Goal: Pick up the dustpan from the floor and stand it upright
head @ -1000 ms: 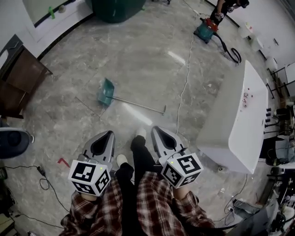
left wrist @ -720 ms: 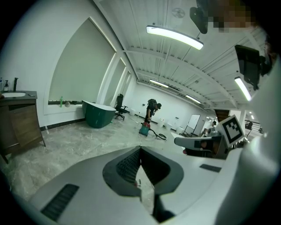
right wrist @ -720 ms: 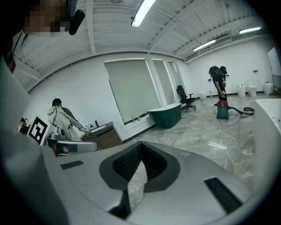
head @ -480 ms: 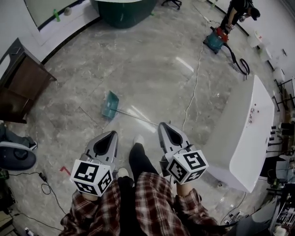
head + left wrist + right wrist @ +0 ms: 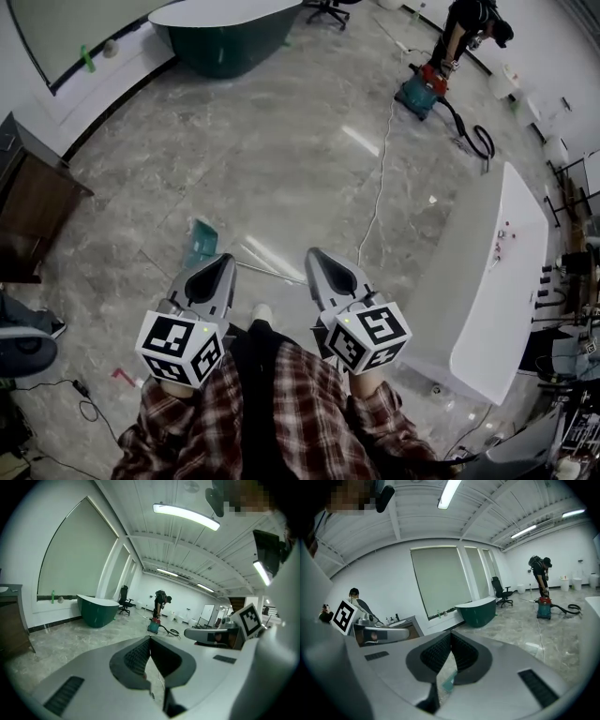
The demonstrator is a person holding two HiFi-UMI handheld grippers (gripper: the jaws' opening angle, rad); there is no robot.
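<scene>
Standing on a marble floor (image 5: pixel 281 141) between a white bathtub (image 5: pixel 497 281) and a green bathtub (image 5: pixel 225 47), whose contents could not be made out, a person held the left gripper (image 5: pixel 225 259) and right gripper (image 5: pixel 313 253) shut tight and empty. The teal dustpan (image 5: pixel 200 242) lay flat just beyond the left gripper, its scoop apparently empty. Its thin handle (image 5: pixel 272 273) could roll out of a poor pinch, and the nearby cable (image 5: pixel 379 187) might snag.

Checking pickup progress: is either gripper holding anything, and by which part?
Nothing held: left gripper and right gripper are shut, empty; the dustpan lies on the floor.
</scene>
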